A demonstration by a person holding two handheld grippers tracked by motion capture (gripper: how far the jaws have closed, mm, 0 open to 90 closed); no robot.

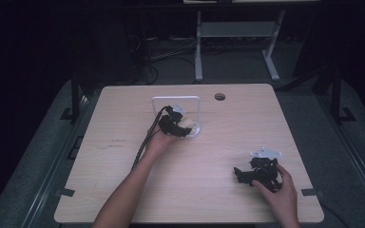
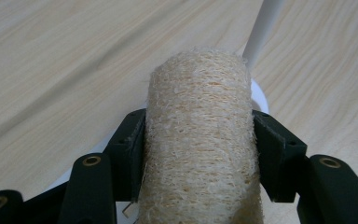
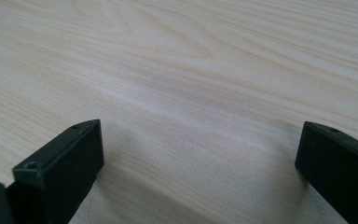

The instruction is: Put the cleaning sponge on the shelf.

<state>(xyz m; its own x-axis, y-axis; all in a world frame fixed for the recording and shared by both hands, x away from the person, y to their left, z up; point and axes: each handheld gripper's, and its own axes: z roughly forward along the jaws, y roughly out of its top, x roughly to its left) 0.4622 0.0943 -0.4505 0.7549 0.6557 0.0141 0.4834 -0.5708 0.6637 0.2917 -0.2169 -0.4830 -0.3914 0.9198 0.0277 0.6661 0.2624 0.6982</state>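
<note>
A light wooden bench (image 1: 190, 190) stands in a dark room, and most of its top is bare. Near its far edge, just left of the middle, stands a white wire stand (image 1: 177, 99), an upright rounded frame rising from a white base. The left gripper (image 1: 183, 128) sits right at the foot of that stand, with its cable trailing back along the person's forearm. In the left gripper view its two black jaws are pinched on the sides of a loofah roll (image 2: 200, 140), a pale, coarse, fibrous cylinder that points away from the camera; one white rod of the stand (image 2: 263, 28) rises just behind the roll, and a bit of the white base shows beneath it. In the high view the roll (image 1: 186, 124) shows as a small pale patch between the jaws, in front of the frame. A round cable hole (image 1: 220, 97) lies in the bench top to the right of the stand, apart from it. A small line of dark print (image 1: 115, 144) sits on the left part of the bench, too small to read. The right gripper (image 1: 243, 175) rests low on the bench near its right front corner, well apart from the stand, with a grey plate on top. In the right gripper view its jaws are spread wide with bare wood grain between them. Beyond the bench, grey frame legs (image 1: 198, 47) and loose cables (image 1: 166, 54) lie on the floor.
</note>
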